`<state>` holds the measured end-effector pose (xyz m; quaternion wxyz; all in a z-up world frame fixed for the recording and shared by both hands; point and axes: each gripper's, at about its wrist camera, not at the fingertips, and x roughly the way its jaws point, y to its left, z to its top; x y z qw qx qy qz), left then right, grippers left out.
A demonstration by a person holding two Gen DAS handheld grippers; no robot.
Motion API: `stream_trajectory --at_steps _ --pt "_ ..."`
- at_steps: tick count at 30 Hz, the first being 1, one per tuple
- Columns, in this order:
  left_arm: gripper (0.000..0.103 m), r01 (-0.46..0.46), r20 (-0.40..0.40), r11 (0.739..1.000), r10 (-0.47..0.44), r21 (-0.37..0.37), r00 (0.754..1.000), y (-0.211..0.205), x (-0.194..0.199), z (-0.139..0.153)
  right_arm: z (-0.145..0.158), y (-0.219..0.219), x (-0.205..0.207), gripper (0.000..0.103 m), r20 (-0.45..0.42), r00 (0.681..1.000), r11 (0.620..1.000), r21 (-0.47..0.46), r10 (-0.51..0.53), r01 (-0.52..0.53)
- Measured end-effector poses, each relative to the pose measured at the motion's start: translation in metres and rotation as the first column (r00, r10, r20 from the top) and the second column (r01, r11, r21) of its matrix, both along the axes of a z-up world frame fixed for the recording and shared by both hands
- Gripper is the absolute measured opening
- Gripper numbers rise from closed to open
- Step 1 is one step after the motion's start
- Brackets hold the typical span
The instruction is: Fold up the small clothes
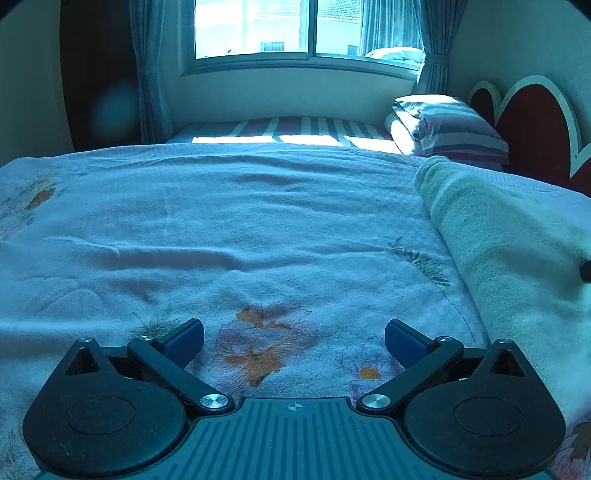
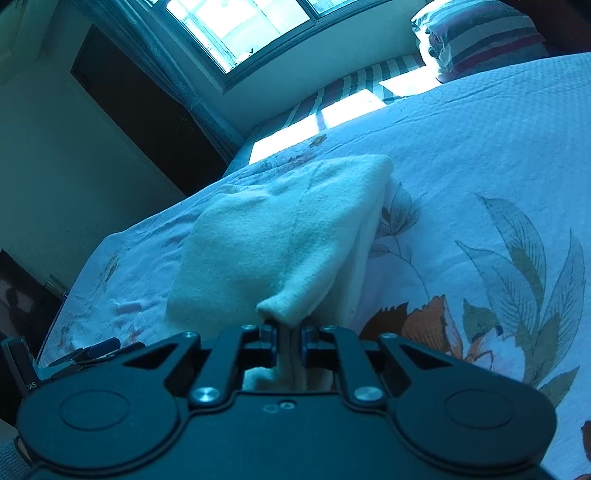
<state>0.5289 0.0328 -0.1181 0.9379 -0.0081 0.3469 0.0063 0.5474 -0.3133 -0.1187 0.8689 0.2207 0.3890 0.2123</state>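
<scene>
Cream knit cloth: the garment (image 2: 280, 236) lies partly folded on the flowered bedspread (image 2: 480, 155); in the left wrist view it shows as a pale roll (image 1: 491, 236) along the right side of the bed.
Right gripper: the right gripper (image 2: 289, 338) is closed almost fully, with a bunched corner of the garment pinched between its pads — the cloth rises from the jaws and drapes back onto the pile.
Left gripper: the left gripper (image 1: 294, 345) stands at its widest, nothing between the blue pads (image 1: 186, 345); it points down at bare bedspread, beside the garment and apart from it.
Step in hand: judged as mid-fold — one corner held by the right gripper, the left side free.
Next move: likely calls for the left gripper to reach across to the garment and take an edge, or pin it flat, so the held corner can be carried over evenly.
Caution: the knit is soft and thick; a one-sided pull may drag the whole pile instead of folding it.
Background: striped pillow (image 1: 454, 125) and window (image 1: 310, 29), well apart from the work.
</scene>
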Motion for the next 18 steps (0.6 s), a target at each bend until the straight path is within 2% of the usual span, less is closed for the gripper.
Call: stream_trajectory --at_steps 3,12,14,15,16,18 --pt "0.103 0.000 -0.007 1.000 0.000 -0.004 1.000 0.000 -0.001 -0.001 -0.005 -0.003 0.002 0.011 -0.012 1.000 1.000 -0.021 0.001 -0.002" --pt "0.103 0.064 0.019 0.996 -0.063 -0.054 0.998 -0.015 -0.010 0.015 -0.008 -0.006 -0.002 0.012 -0.025 0.999 0.999 0.010 -0.031 0.032" --pt "0.103 0.087 0.027 0.994 -0.085 -0.069 0.996 -0.019 -0.015 0.019 -0.004 -0.007 -0.005 0.022 -0.046 0.999 0.999 0.034 -0.028 0.030" --pt "0.103 0.096 0.032 0.992 -0.094 -0.078 0.995 -0.021 -0.018 0.020 -0.003 -0.007 -0.007 0.035 -0.067 0.998 0.998 0.061 -0.009 0.013" --pt "0.103 0.101 0.030 0.991 -0.099 -0.085 0.995 -0.023 -0.021 0.020 -0.001 -0.008 -0.012 0.043 -0.077 0.997 0.997 0.079 0.005 0.001" --pt "0.103 0.124 0.026 0.987 -0.122 -0.106 0.992 -0.027 -0.025 0.017 0.004 -0.010 -0.028 0.044 -0.061 0.998 0.999 0.052 -0.012 0.015"
